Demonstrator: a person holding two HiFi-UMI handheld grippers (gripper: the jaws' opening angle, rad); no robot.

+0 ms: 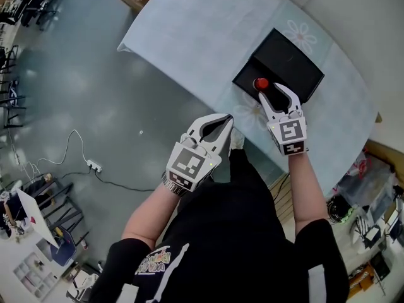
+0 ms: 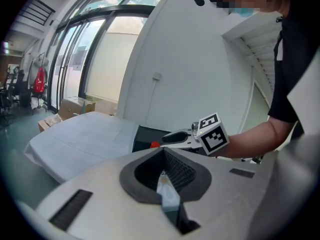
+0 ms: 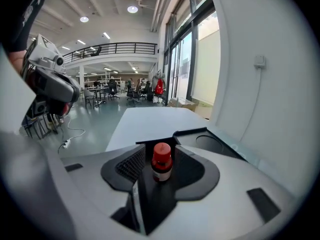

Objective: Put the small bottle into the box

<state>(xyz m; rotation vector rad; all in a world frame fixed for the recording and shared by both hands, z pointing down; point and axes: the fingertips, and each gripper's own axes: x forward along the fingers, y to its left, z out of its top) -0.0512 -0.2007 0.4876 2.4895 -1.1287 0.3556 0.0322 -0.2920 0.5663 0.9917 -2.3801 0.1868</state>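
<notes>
The right gripper [image 1: 278, 97] reaches over the near edge of the black box [image 1: 291, 60] with its jaws spread wide, clamping nothing. The bottle [image 1: 261, 83], red-capped with a pale label, stands upright between the fingertips in the right gripper view, with a narrow gap on each side, so it appears released rather than held. Under it lies a dark surface that reads as the box's inside, near the box's corner closest to the person, though whether it sits fully down in a compartment cannot be told. A round recess shows further along the box, to the bottle's right, and it is empty. The left gripper [image 1: 226, 120] hangs off the table [image 1: 202, 36], in front of the person's body and well apart from the box, its jaws pressed together on nothing. Judged from this, the placing itself looks done or all but done: the bottle is at the box and free of the jaws. What seems left is to draw the right gripper straight back without brushing the cap and tipping the bottle.
</notes>
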